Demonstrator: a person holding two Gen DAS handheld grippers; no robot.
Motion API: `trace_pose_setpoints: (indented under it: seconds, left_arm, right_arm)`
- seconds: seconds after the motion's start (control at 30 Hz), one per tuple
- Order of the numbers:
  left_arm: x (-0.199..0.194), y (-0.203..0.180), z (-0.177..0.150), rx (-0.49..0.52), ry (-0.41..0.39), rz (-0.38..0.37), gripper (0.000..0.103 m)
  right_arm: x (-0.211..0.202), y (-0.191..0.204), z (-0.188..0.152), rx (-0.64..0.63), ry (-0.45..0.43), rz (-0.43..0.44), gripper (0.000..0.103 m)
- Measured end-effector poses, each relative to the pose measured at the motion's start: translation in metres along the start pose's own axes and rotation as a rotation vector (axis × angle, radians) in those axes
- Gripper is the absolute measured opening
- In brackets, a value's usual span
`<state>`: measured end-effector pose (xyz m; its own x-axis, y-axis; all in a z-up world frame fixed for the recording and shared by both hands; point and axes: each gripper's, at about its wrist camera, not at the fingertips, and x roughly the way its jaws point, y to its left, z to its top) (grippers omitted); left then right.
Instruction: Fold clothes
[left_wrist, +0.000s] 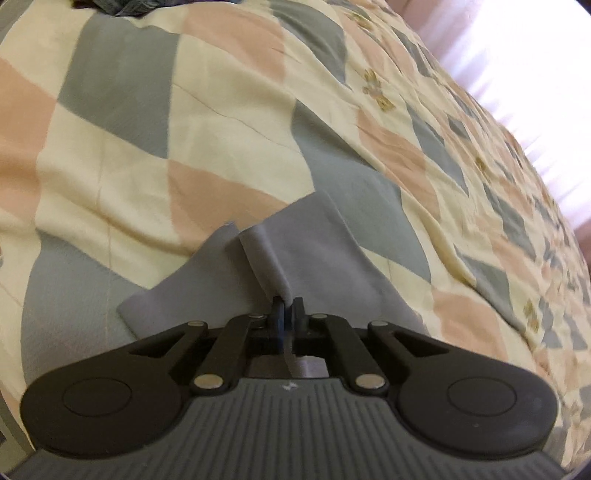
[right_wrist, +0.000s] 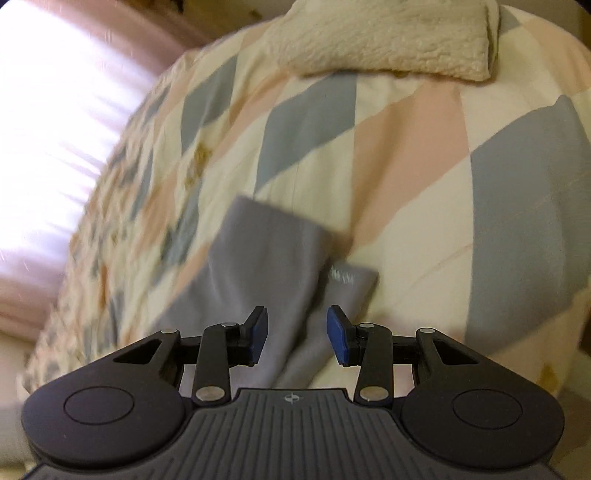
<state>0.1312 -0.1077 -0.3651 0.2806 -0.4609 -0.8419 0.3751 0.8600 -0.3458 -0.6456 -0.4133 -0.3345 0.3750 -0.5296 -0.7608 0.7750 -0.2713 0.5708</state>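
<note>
Left wrist: left gripper (left_wrist: 287, 308) pinches grey cloth (left_wrist: 310, 254) ahead.

Grey cloth (left_wrist: 207, 280) on a cream, pink and grey-blue diamond-patterned quilt (left_wrist: 221, 110).

A bedroom: patchwork quilt (left_wrist: 229, 110), fleecy pillow (right_wrist: 380, 40), curtained window (right_wrist: 55, 110).

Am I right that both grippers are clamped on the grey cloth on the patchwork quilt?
Not quite. Only the left gripper is shut on the grey cloth. The right wrist view shows the right gripper open, its blue pads apart over the cloth. The patchwork quilt is right.
</note>
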Motion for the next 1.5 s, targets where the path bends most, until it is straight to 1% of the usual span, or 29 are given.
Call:
trace_pose_setpoints:
  seconds: [0.13, 0.27, 0.33, 0.37, 0.4, 0.47, 0.57, 0.6, 0.67, 0.73, 0.87, 0.93, 1.1, 1.2, 1.3, 1.37, 1.43, 1.5]
  left_arm:
    - [0.005, -0.008, 0.003, 0.070, 0.012, 0.009, 0.002]
    - [0.009, -0.016, 0.003, 0.152, 0.028, 0.032, 0.001]
    - [0.010, -0.018, 0.004, 0.187, 0.033, 0.041, 0.000]
    - [0.009, -0.019, 0.005, 0.202, 0.032, 0.044, 0.000]
    - [0.008, -0.021, 0.007, 0.217, 0.029, 0.045, 0.000]
    - [-0.008, -0.026, 0.014, 0.244, -0.009, 0.021, 0.000]
    - [-0.042, -0.033, 0.022, 0.294, -0.087, -0.022, 0.000]
    - [-0.055, -0.033, 0.022, 0.318, -0.112, -0.020, 0.000]
    - [-0.072, -0.028, 0.020, 0.334, -0.136, -0.013, 0.000]
    - [-0.077, -0.020, 0.014, 0.351, -0.138, 0.012, 0.000]
    - [-0.061, -0.001, -0.005, 0.341, -0.092, 0.072, 0.000]
    - [-0.060, 0.005, -0.014, 0.350, -0.093, 0.093, 0.000]
    - [-0.072, 0.012, -0.015, 0.338, -0.129, 0.092, 0.000]
    - [-0.066, 0.010, -0.016, 0.358, -0.122, 0.101, 0.000]
    - [-0.055, 0.010, -0.020, 0.367, -0.108, 0.124, 0.000]
    - [-0.055, 0.012, -0.021, 0.371, -0.116, 0.123, 0.000]
    - [-0.050, 0.015, -0.025, 0.386, -0.100, 0.128, 0.000]
    - [-0.042, 0.017, -0.030, 0.396, -0.076, 0.136, 0.000]
  right_arm:
    - [0.004, -0.020, 0.015, 0.102, -0.054, 0.015, 0.041]
    - [0.038, -0.015, 0.030, 0.086, -0.005, -0.100, 0.041]
    - [0.049, -0.019, 0.032, 0.112, 0.014, -0.114, 0.039]
    - [0.052, -0.021, 0.032, 0.128, 0.031, -0.095, 0.017]
    - [0.052, -0.021, 0.031, 0.148, 0.028, -0.075, 0.002]
    - [0.042, -0.014, 0.032, 0.146, -0.013, -0.056, 0.002]
    - [0.007, 0.005, 0.034, 0.078, -0.098, -0.010, 0.002]
    - [-0.003, 0.009, 0.035, 0.059, -0.117, -0.003, 0.002]
    - [-0.020, 0.012, 0.036, 0.033, -0.139, -0.010, 0.002]
    - [-0.024, 0.007, 0.035, 0.027, -0.124, -0.016, 0.001]
    - [-0.007, -0.005, 0.026, 0.007, -0.053, -0.110, 0.002]
    - [0.000, -0.012, 0.020, 0.023, -0.038, -0.148, 0.002]
    - [-0.016, -0.009, 0.014, -0.013, -0.061, -0.146, 0.001]
    - [-0.022, -0.006, 0.017, -0.038, -0.065, -0.149, 0.001]
    - [-0.011, -0.011, 0.015, -0.040, -0.041, -0.188, 0.001]
    - [-0.004, -0.014, 0.014, -0.037, -0.030, -0.212, 0.001]
    - [-0.003, -0.012, 0.014, -0.056, -0.025, -0.220, 0.001]
    - [0.005, -0.013, 0.009, -0.086, 0.014, -0.258, 0.001]
